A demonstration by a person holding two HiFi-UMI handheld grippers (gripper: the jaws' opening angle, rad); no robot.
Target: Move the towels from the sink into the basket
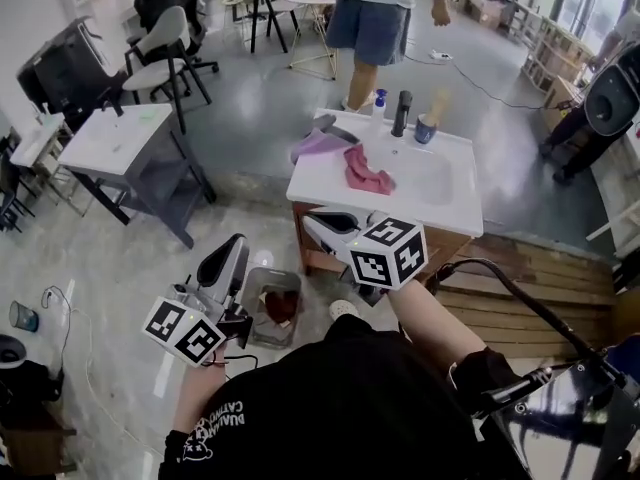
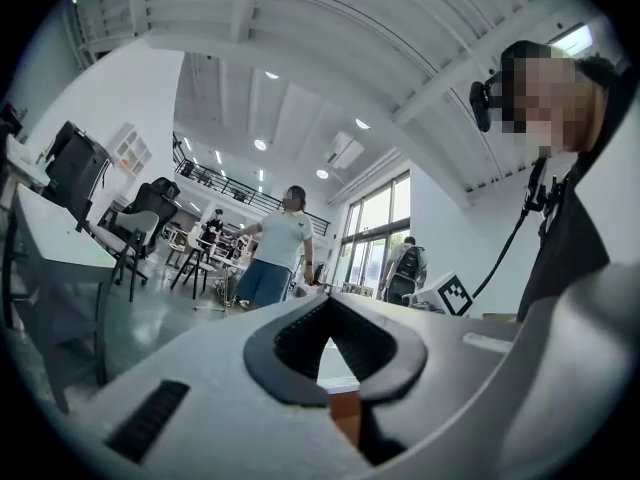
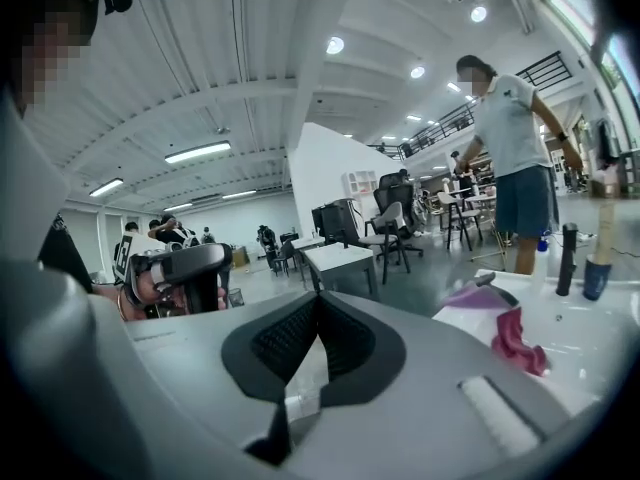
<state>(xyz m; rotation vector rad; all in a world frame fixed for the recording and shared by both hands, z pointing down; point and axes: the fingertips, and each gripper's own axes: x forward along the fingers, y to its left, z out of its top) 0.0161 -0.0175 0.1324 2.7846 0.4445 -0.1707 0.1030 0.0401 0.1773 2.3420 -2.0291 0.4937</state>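
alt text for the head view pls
Two shut, empty grippers, left gripper and right gripper, are held before a white sink. A pink towel lies at its basin's edge, a purple towel on its corner; a basket stands on the floor.

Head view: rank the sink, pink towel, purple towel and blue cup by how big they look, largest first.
1. sink: by far the largest.
2. pink towel and purple towel: they look about alike, so they are not ranked against each other.
3. blue cup: the smallest.

Bright even light, fisheye-warped dark corners
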